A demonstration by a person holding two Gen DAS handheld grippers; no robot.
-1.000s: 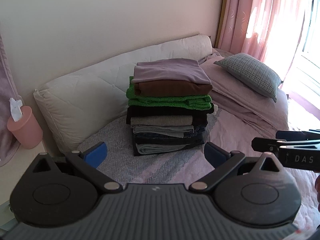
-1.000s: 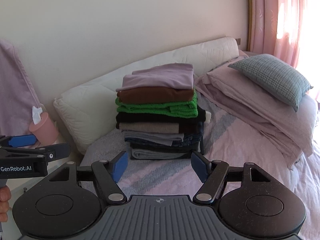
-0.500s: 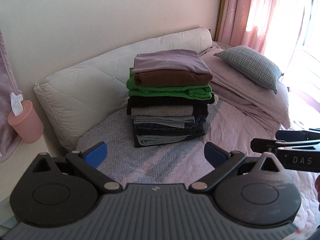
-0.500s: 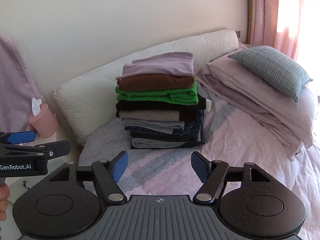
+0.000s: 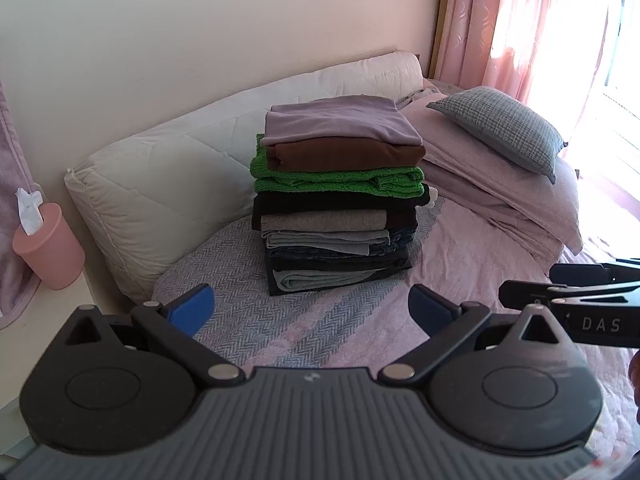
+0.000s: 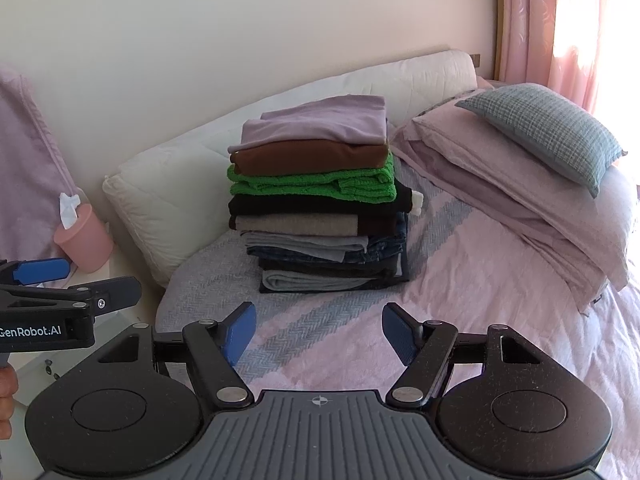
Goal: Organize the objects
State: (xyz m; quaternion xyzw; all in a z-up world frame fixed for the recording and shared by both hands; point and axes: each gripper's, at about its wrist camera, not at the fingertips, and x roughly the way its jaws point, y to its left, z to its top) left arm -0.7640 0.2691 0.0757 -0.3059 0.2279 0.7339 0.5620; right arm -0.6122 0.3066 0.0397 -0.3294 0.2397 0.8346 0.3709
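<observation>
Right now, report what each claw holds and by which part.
Nothing is held. The left claw and right claw are both open and empty, short of the stack of folded clothes.

Bright daylight through pink curtains (image 5: 524,28) at right, overexposed there, washing the bed's (image 6: 480,320) right edge; soft shadows under the clothes stack (image 5: 340,200); sharp focus, fisheye bending and dark corners.

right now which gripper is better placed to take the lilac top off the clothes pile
Marginally the left gripper: the lilac top and the pile sit almost centred between its open fingers. The right gripper, also open and empty, sees the pile slightly left of centre.
</observation>
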